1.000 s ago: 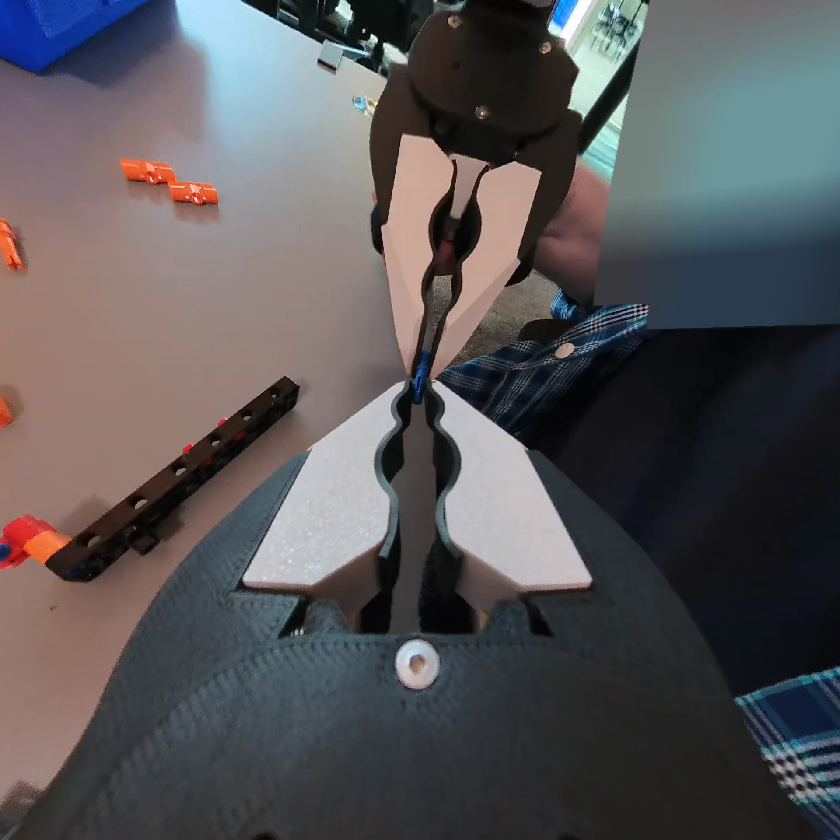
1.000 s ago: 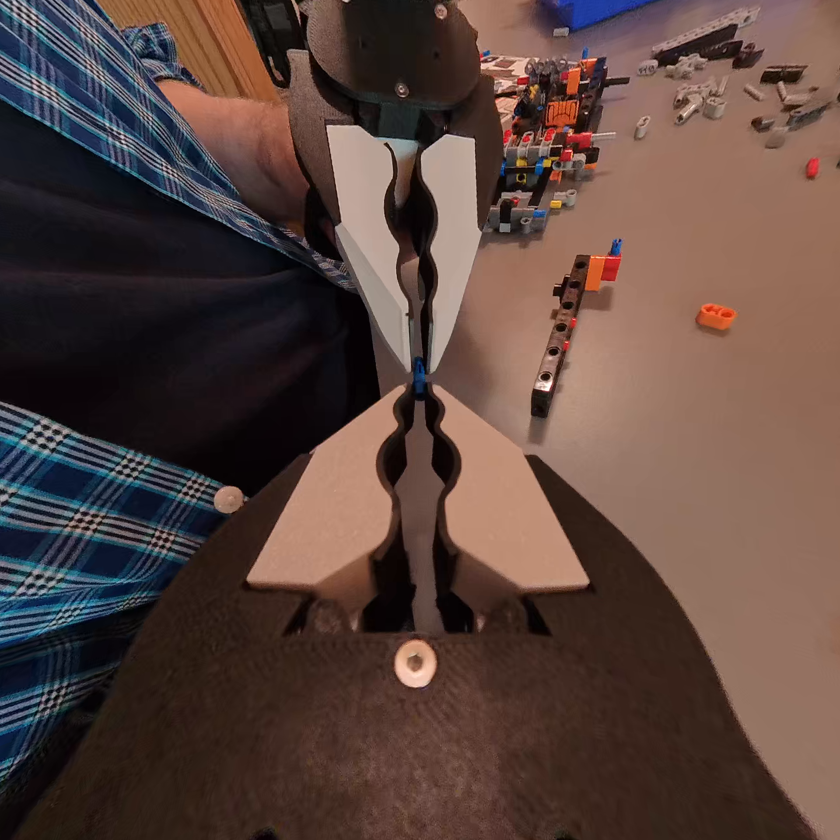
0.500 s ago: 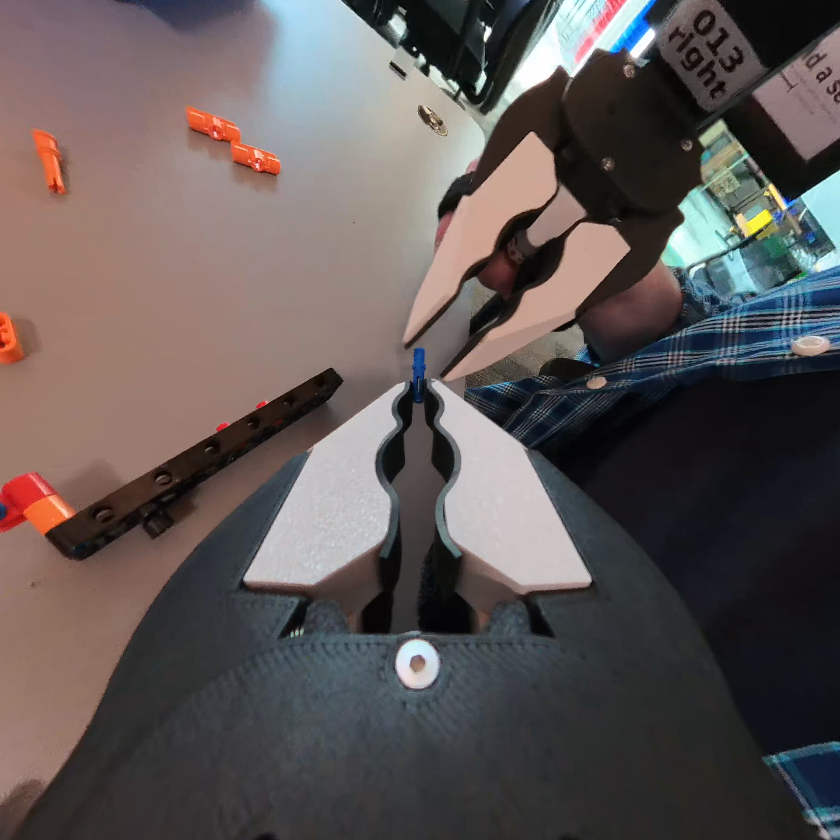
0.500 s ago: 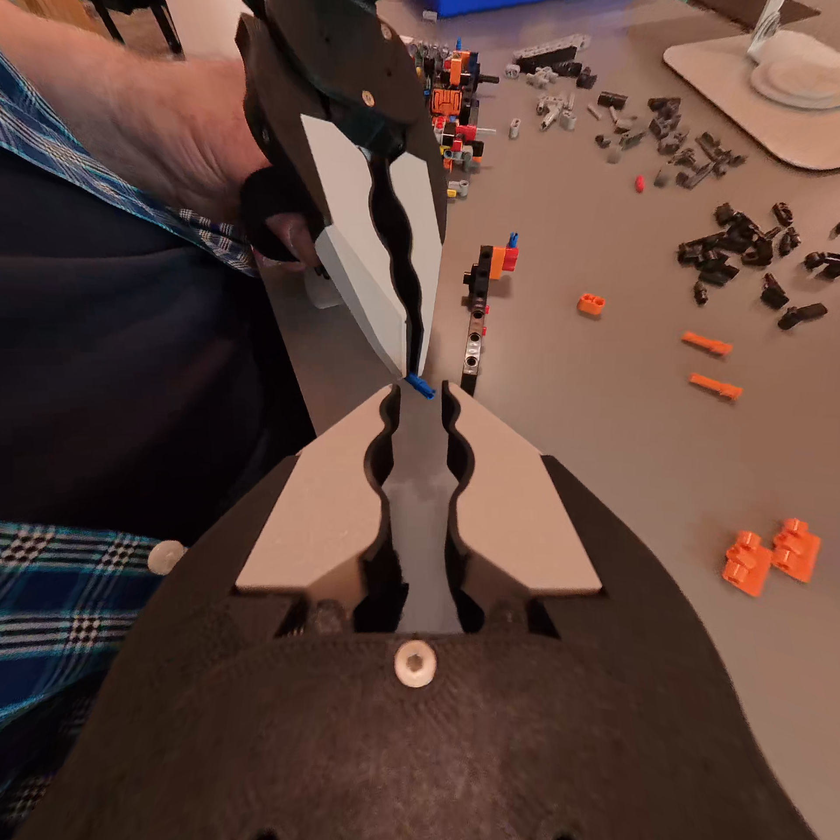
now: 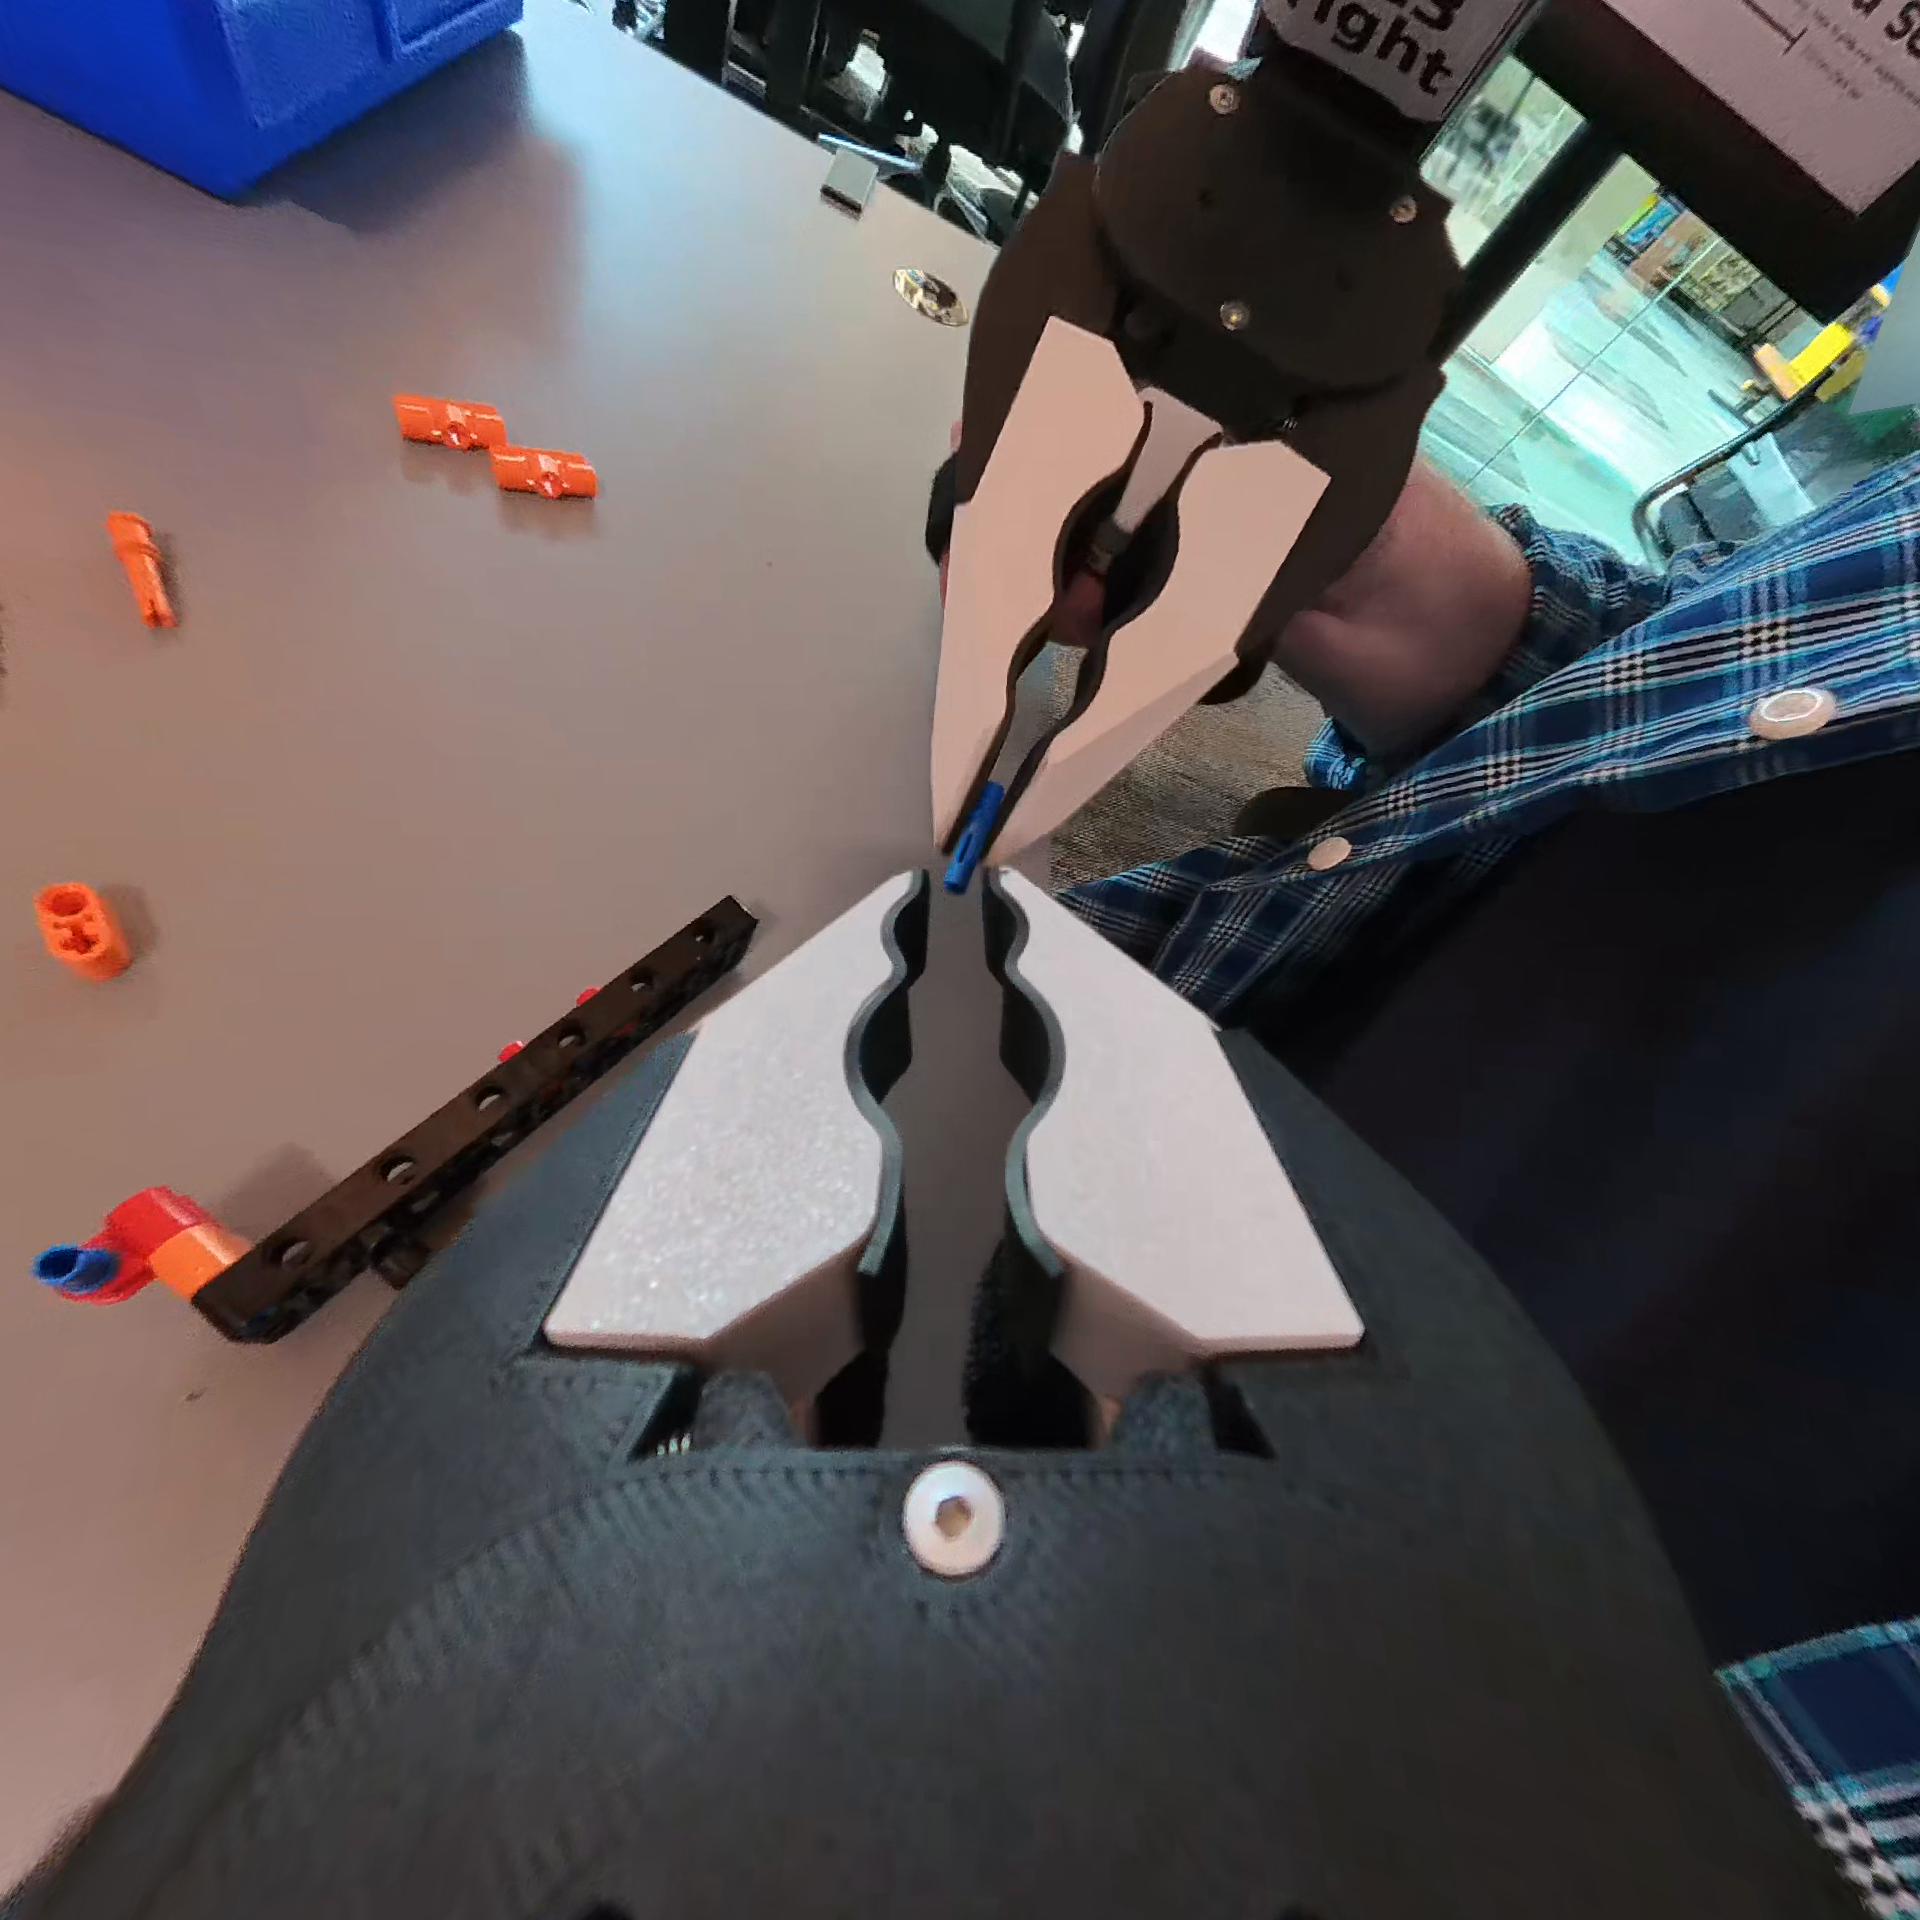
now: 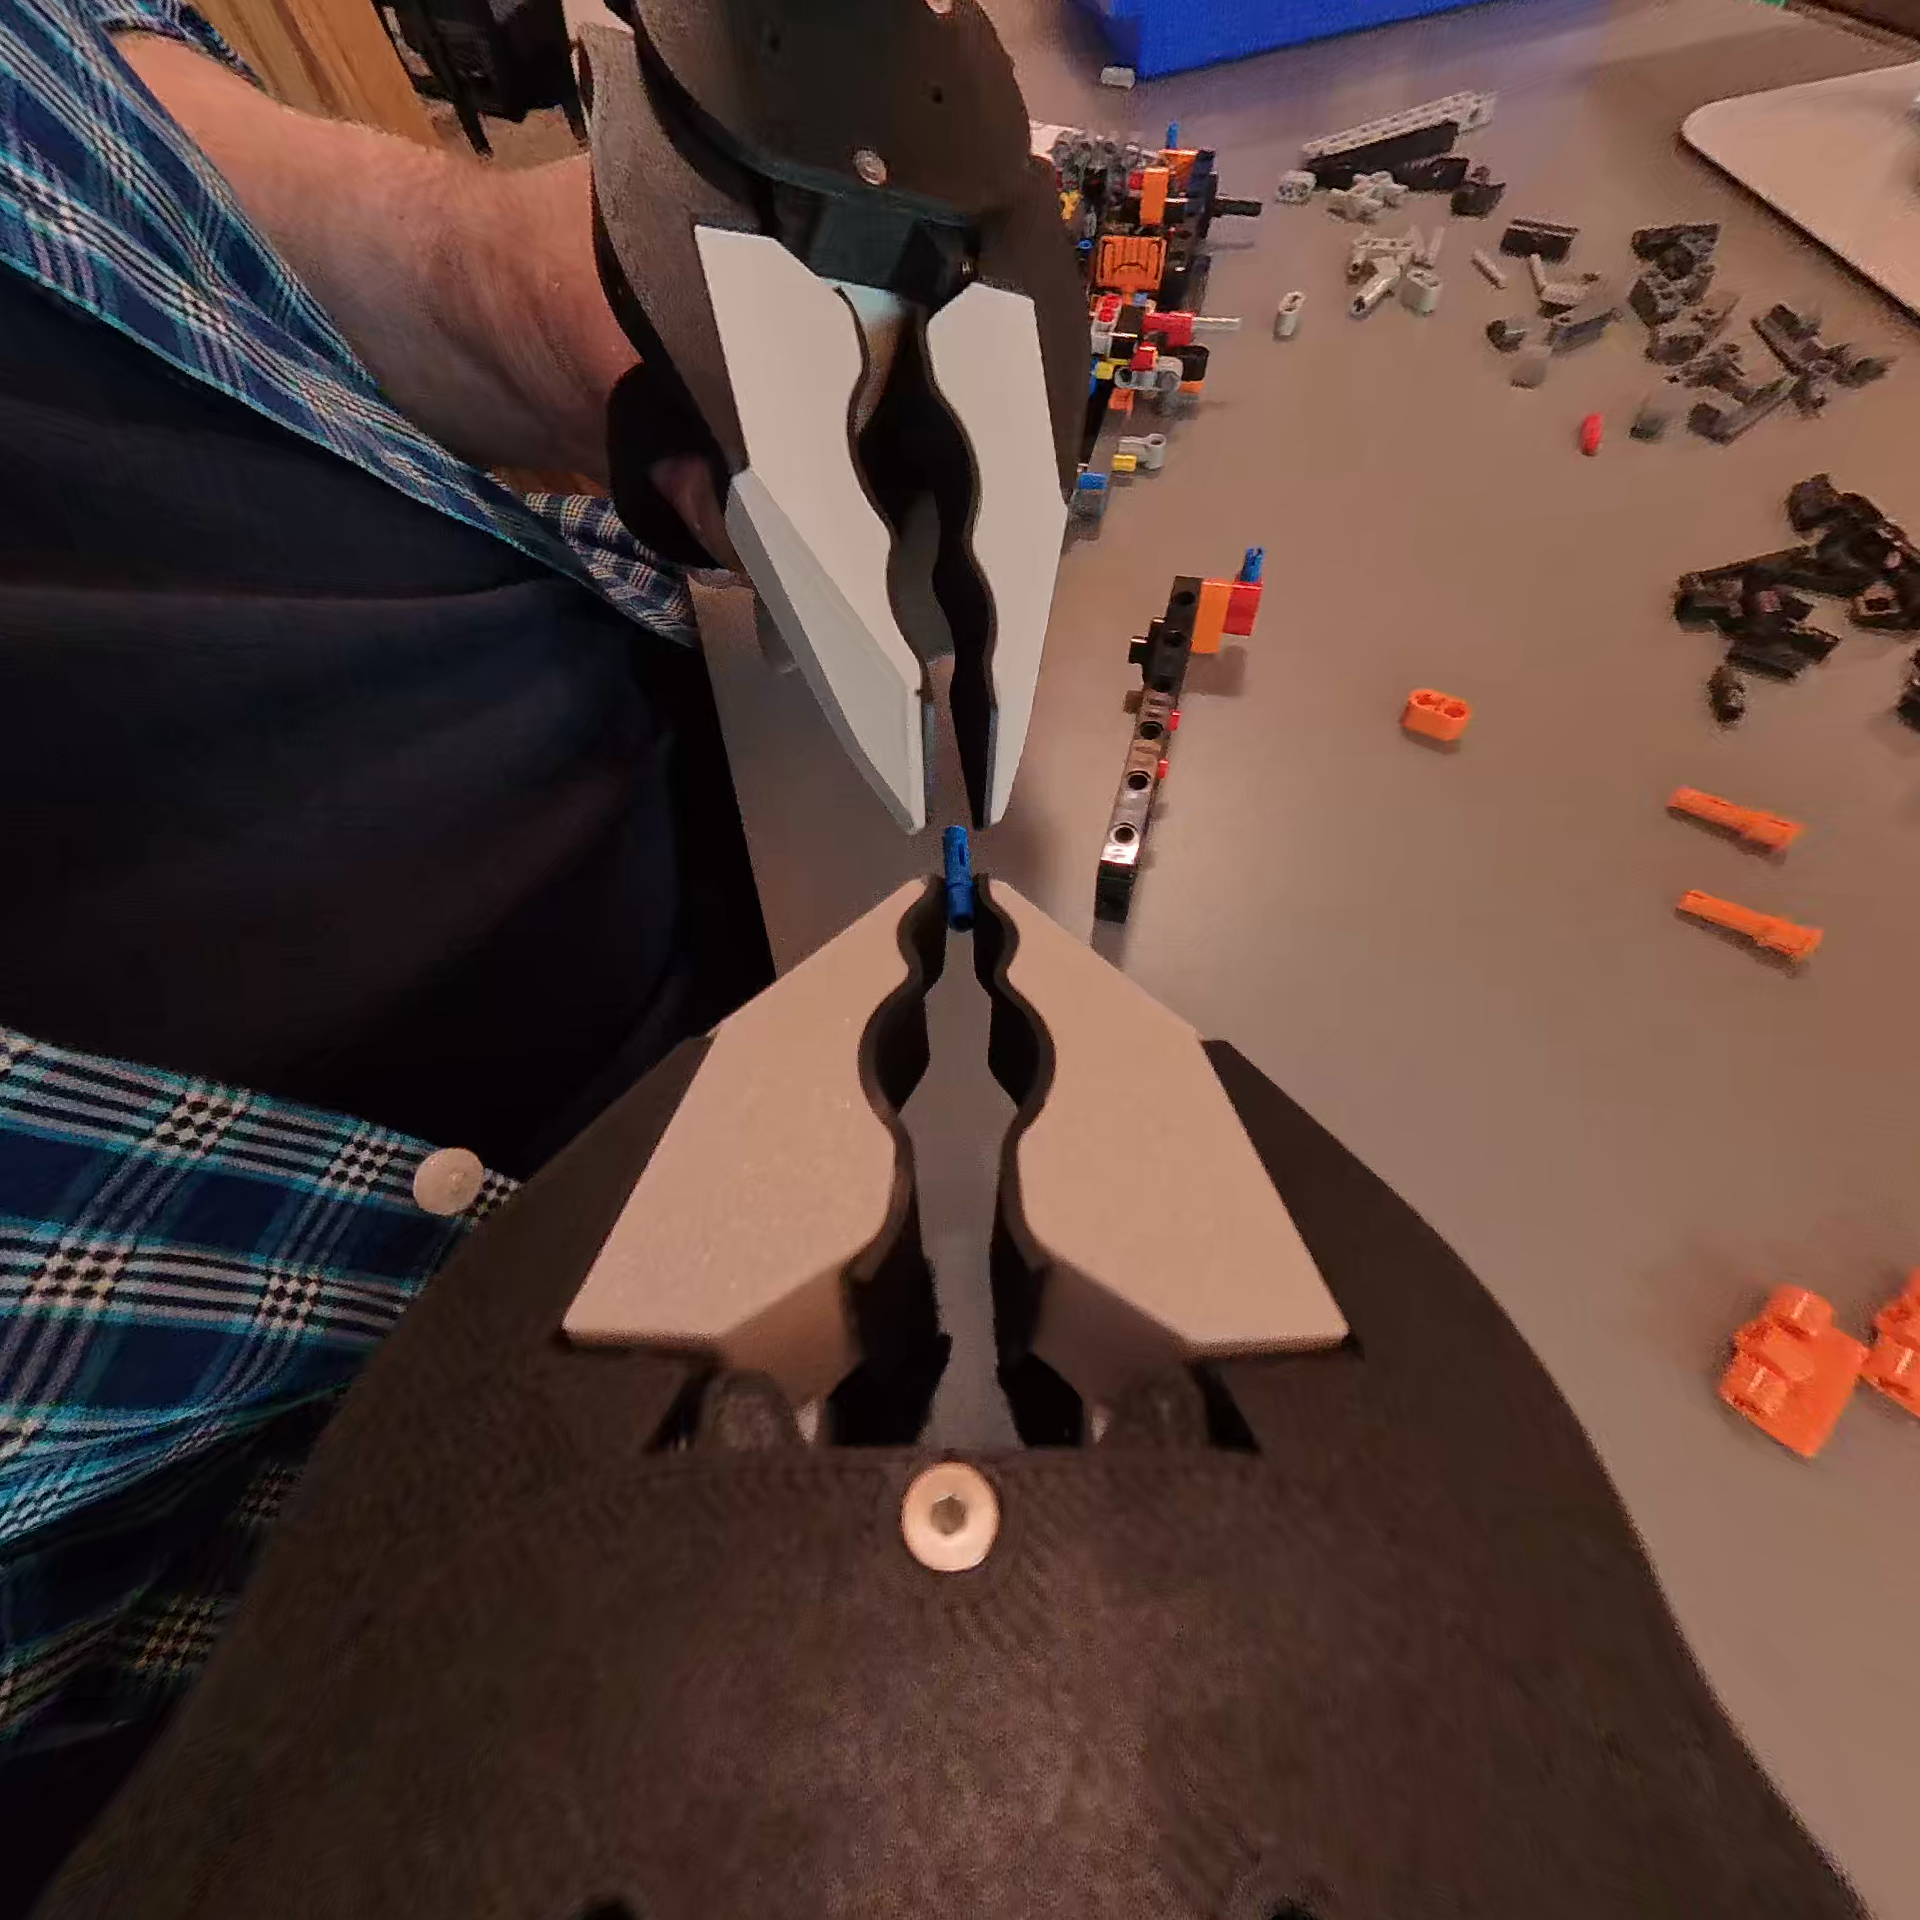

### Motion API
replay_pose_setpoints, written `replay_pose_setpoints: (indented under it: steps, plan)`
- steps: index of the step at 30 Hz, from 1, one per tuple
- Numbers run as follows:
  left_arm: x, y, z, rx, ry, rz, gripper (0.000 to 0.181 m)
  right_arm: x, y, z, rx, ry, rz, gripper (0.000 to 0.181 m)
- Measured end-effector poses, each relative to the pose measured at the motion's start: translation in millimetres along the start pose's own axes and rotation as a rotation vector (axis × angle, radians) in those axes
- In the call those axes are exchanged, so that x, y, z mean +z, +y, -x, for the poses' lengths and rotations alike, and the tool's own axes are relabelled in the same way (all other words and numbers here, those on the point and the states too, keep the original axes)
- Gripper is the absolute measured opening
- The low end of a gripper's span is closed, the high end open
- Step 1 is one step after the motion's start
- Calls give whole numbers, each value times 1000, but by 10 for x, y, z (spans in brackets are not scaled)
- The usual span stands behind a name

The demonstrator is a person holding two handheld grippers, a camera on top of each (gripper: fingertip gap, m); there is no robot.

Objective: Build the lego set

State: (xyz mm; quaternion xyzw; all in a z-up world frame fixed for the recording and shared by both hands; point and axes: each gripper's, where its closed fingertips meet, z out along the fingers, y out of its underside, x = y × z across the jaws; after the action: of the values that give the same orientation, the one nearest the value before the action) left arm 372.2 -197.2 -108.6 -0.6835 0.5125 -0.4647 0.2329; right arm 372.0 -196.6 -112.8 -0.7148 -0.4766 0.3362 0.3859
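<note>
Your right gripper (image 6: 958, 902) now pinches the small blue pin (image 6: 956, 875) at its tips, fingers closed narrowly on it, while your left gripper (image 5: 954, 891) has let go: its fingers stand slightly apart and the pin sits just beyond them, clear of the pads. Half a second ago it was the reverse, with the left one clamping the pin and the right one spread wide and tilted off to the side. The two grippers now face each other tip to tip above the near edge of the grey table (image 5: 540, 675). The black beam (image 5: 488, 1112) with the red and orange pieces at its end lies flat on the table where it was, to the left of your left gripper, with loose orange connectors (image 5: 497, 449) farther off
</note>
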Motion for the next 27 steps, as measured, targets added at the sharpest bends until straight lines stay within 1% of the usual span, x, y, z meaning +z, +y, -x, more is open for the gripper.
replay_pose_setpoints:
  steps: [1,4,10,15,19,23,27]
  plan:
    - [-12,-8,21,2,-13,-3,13,-14,3,-17,4,5,-3,2]
    - [-62,-53,47,11,-28,-15,18,-55,27,-67,17,19,-8,2]
    - [-220,-77,188,32,-106,-1,24,-131,121,-224,66,61,-1,2]
    - [-596,-131,392,33,-227,-25,26,-170,220,-335,118,92,9,2]
    - [-826,-79,510,11,-294,-31,25,-178,217,-377,126,101,7,2]
    - [-897,-34,554,22,-332,-17,25,-164,226,-381,124,102,17,2]
    - [-829,-26,561,75,-348,25,25,-158,232,-376,123,98,22,2]
